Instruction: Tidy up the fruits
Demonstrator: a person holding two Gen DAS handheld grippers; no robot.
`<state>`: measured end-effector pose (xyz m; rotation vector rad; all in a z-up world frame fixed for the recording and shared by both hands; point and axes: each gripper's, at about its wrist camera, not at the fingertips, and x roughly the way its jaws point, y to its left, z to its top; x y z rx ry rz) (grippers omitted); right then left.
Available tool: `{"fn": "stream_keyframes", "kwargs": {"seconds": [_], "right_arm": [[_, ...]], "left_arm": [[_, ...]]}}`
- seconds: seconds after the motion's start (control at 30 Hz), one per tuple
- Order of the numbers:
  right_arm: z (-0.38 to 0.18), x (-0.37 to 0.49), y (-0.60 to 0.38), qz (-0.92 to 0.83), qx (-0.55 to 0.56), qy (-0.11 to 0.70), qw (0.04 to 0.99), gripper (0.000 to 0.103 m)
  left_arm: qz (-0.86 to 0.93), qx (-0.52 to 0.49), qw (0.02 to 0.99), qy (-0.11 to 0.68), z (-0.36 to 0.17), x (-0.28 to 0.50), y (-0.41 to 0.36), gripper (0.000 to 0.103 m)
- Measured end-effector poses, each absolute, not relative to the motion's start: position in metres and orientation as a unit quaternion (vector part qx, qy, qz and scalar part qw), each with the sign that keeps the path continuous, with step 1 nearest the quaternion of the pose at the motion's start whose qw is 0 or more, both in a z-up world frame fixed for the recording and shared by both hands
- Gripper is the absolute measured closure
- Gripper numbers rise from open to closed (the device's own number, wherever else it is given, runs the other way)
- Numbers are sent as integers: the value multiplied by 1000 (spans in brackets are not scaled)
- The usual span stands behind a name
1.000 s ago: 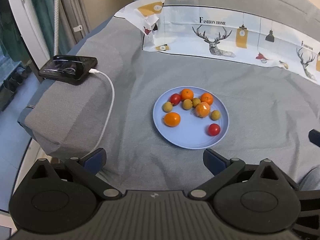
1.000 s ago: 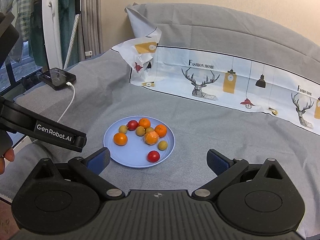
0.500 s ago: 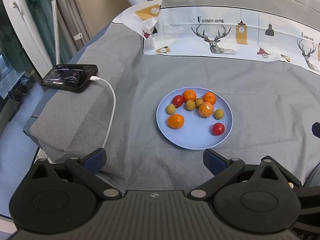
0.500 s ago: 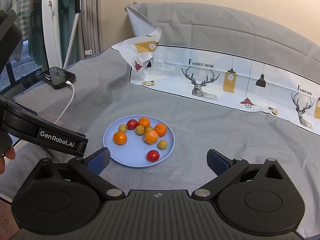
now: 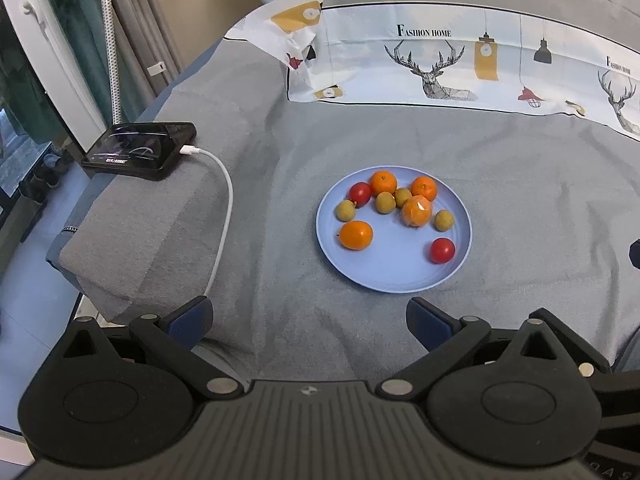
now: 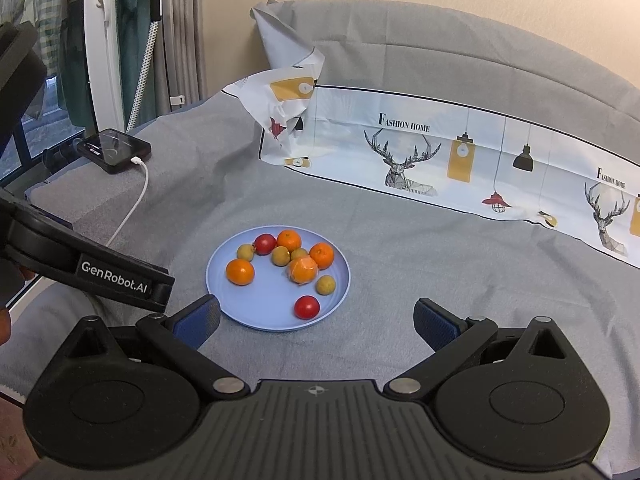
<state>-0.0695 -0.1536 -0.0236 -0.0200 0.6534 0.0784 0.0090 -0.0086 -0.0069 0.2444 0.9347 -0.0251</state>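
A light blue plate (image 5: 400, 276) (image 6: 256, 312) lies on the grey cloth. It holds several fruits: oranges such as the front-left one (image 5: 356, 235) (image 6: 240, 271), one orange in clear wrap (image 5: 417, 212) (image 6: 303, 270), two red tomatoes, one at the front (image 5: 442, 251) (image 6: 307, 307), and several small yellow-green fruits (image 5: 444, 220). My left gripper (image 5: 310, 320) is open and empty, short of the plate's near rim. My right gripper (image 6: 316, 320) is open and empty, just before the plate. The left gripper's body (image 6: 116, 276) shows at the left of the right wrist view.
A black phone (image 5: 140, 150) (image 6: 114, 150) with a white cable (image 5: 224, 208) lies on a raised grey pad at the left. A white printed cloth (image 5: 460, 60) (image 6: 460, 152) lies behind the plate. The bed's left edge drops to the floor.
My left gripper has drawn back and tilted a little, so the plate sits slightly further right and higher in its view. The right gripper has barely moved. The fruits are unmoved.
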Motion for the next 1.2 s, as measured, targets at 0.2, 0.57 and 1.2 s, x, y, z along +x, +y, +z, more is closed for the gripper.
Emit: {"fn": "stream_keyframes", "kwargs": {"seconds": [0.2,0.57,1.2], "right_arm": [[-25,-69,-153,39,-10,323,946,1],[-27,-69,-153,41,-10,325,945,1],[-27,-70,-152,41,-10,325,945,1]], "left_arm": [[-12,120,884,451,-8,9,-9,0],[-7,126,885,449,-8,9,-10,0],[-4,127,885,448,-8,9,-10,0]]}}
